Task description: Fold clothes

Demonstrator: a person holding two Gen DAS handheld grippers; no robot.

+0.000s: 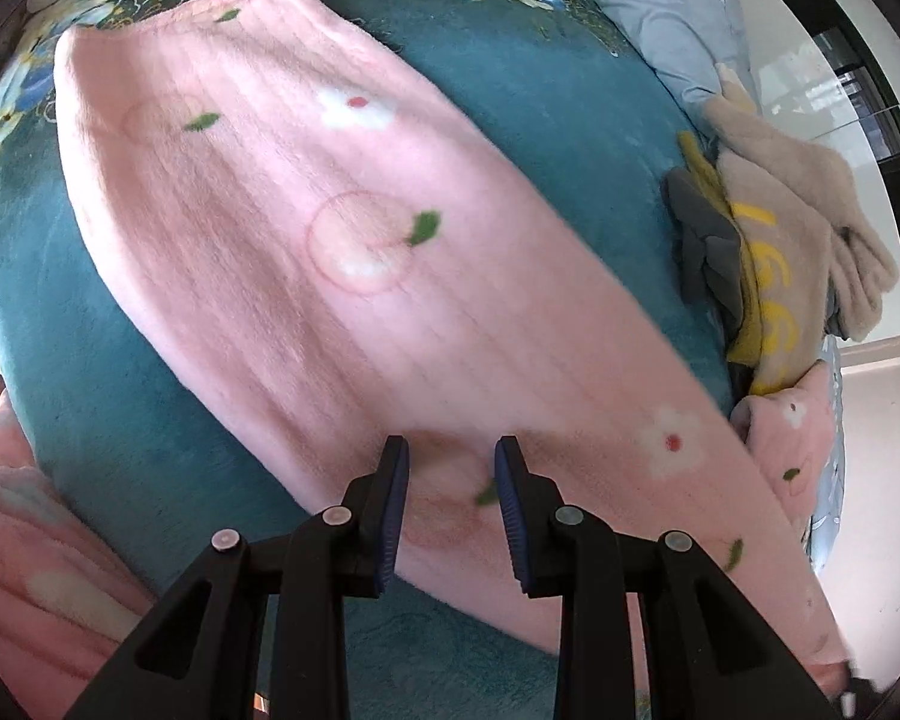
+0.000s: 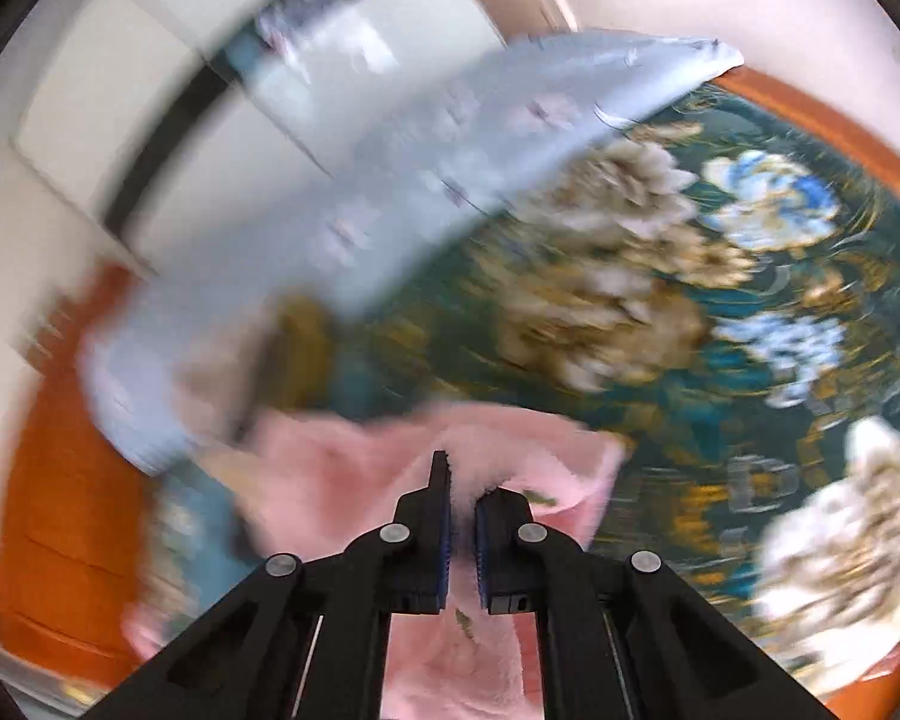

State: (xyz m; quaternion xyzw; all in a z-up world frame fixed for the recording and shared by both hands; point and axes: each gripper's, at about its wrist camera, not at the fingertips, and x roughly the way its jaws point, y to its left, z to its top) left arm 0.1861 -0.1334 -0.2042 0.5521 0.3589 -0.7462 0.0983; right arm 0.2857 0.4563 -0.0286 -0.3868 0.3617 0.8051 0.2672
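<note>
A pink fleece garment [image 1: 306, 240] with peach and flower prints lies stretched out flat on the teal floral bedspread [image 1: 510, 90]. My left gripper [image 1: 452, 450] is open, its jaws hovering over the garment's near edge, empty. In the right wrist view, which is motion-blurred, my right gripper [image 2: 463, 480] is shut on a fold of the pink garment [image 2: 354, 468], with pink cloth bunched between and below the jaws.
A pile of clothes [image 1: 774, 252], beige, yellow and grey, sits at the bed's right side. A light blue pillow [image 1: 660, 6] lies at the back; it also shows in the right wrist view [image 2: 450, 180]. More pink fleece [image 1: 24, 570] lies at the lower left. An orange bed frame [image 2: 60, 510] borders the spread.
</note>
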